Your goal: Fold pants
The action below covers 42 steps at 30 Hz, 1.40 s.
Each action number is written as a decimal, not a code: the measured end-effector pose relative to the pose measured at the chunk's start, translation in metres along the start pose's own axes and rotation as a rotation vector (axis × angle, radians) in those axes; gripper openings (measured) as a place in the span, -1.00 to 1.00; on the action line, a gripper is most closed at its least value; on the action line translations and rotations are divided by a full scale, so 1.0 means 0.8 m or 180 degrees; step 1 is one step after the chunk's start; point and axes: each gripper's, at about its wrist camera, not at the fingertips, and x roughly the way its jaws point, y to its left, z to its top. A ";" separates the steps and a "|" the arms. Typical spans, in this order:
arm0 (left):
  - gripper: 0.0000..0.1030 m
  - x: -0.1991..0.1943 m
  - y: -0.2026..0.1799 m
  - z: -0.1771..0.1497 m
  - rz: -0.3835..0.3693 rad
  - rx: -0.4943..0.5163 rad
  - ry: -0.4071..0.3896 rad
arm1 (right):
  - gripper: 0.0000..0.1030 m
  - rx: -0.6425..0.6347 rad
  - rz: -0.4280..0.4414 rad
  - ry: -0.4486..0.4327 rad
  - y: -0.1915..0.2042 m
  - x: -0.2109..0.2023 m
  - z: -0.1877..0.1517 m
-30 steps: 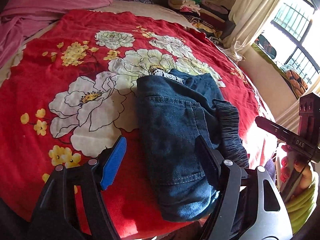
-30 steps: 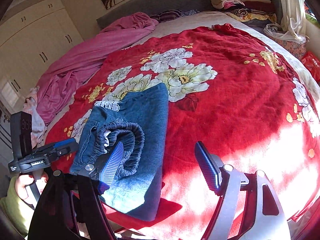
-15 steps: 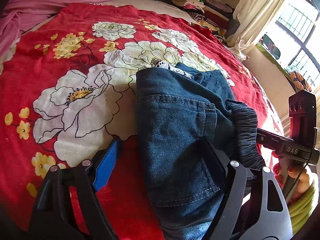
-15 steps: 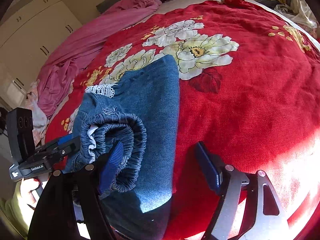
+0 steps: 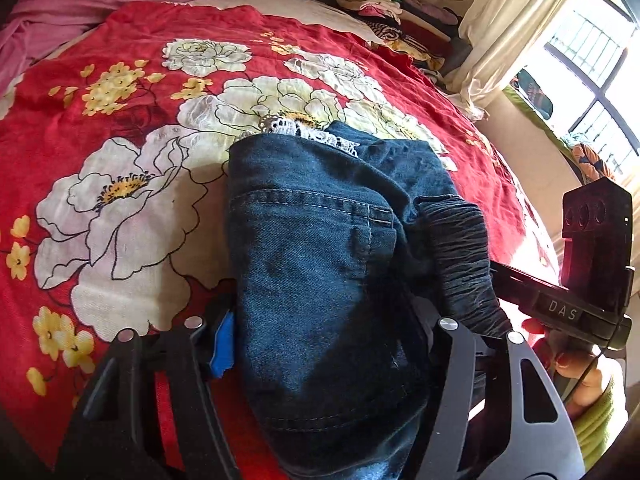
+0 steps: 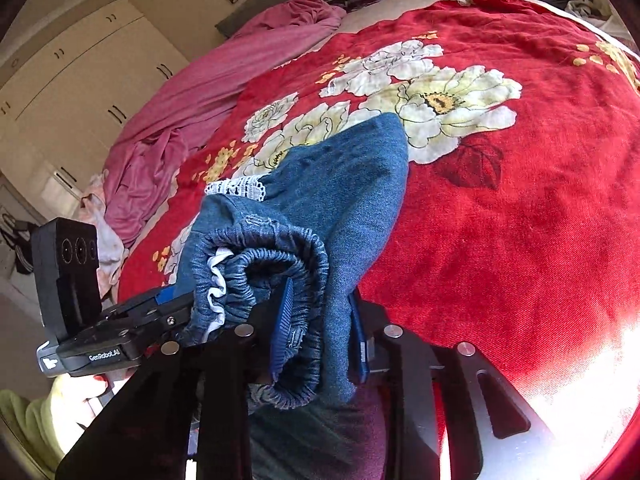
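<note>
Dark blue denim pants [image 5: 320, 248] lie folded on the red flowered bedspread [image 5: 120, 128], a white lace trim at their far end. My left gripper [image 5: 332, 340] straddles the near end of the bundle. Its jaws are closing, and its blue pad [image 5: 224, 344] presses the denim's left side. In the right wrist view the pants [image 6: 344, 184] run away from my right gripper [image 6: 320, 336]. Its jaws are closing on the gathered elastic waistband [image 6: 288, 264] and one denim layer, with both pads against the cloth. Each gripper shows in the other's view, the left gripper [image 6: 120, 332] at the waistband's left.
A pink blanket [image 6: 208, 92] is heaped at the head of the bed. Folded clothes [image 5: 392, 12] are stacked at the far corner beside a cream curtain [image 5: 504, 28] and a window. White wardrobes [image 6: 80, 76] stand to the left. A hand in a green sleeve [image 5: 592, 420] holds the right gripper.
Both grippers came forward and down onto the near end of the pants. The right jaws went from wide apart to pinching the waistband. The left jaws narrowed around the bundle.
</note>
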 end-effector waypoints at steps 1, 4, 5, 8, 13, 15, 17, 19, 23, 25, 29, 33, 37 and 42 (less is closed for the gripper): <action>-0.14 -0.002 -0.004 -0.001 0.0010 0.0023 -0.0015 | -0.58 -0.0039 -0.0004 -0.0035 0.007 -0.004 -0.001; -0.45 -0.014 -0.011 0.000 0.0046 0.0074 -0.0069 | -0.62 -0.0126 0.0030 -0.0159 0.025 -0.017 0.000; -0.52 -0.020 -0.014 0.001 0.0049 0.0106 -0.0084 | -0.62 -0.0110 0.0097 -0.0186 0.031 -0.021 0.002; -0.57 -0.040 -0.020 0.008 -0.0019 0.0122 -0.0203 | -0.62 -0.0291 0.0079 -0.0284 0.056 -0.030 0.015; -0.57 -0.065 -0.020 0.044 -0.0009 0.0158 -0.0347 | -0.62 -0.0470 0.0002 -0.0402 0.077 -0.035 0.055; -0.57 -0.067 -0.018 0.064 0.0004 0.0178 -0.0382 | -0.62 -0.0536 -0.0033 -0.0441 0.082 -0.032 0.074; -0.57 -0.068 -0.019 0.084 0.0047 0.0232 -0.0446 | -0.62 -0.0588 -0.0098 -0.0469 0.084 -0.027 0.093; -0.57 -0.066 -0.020 0.104 0.0088 0.0282 -0.0485 | -0.62 -0.0596 -0.0121 -0.0503 0.084 -0.022 0.111; -0.57 -0.055 -0.020 0.140 0.0153 0.0345 -0.0529 | -0.62 -0.0641 -0.0210 -0.0561 0.082 -0.010 0.143; -0.57 -0.047 -0.017 0.155 0.0163 0.0353 -0.0538 | -0.62 -0.0678 -0.0285 -0.0573 0.079 -0.001 0.157; -0.57 -0.024 -0.007 0.178 0.0168 0.0317 -0.0517 | -0.62 -0.0643 -0.0372 -0.0507 0.065 0.023 0.180; -0.57 -0.001 0.001 0.191 0.0207 0.0298 -0.0490 | -0.62 -0.0590 -0.0409 -0.0420 0.049 0.048 0.191; -0.57 0.023 0.012 0.196 0.0210 0.0263 -0.0454 | -0.62 -0.0514 -0.0433 -0.0369 0.030 0.069 0.196; -0.57 0.053 0.033 0.192 0.0243 0.0168 -0.0348 | -0.61 -0.0364 -0.0504 -0.0176 0.002 0.103 0.197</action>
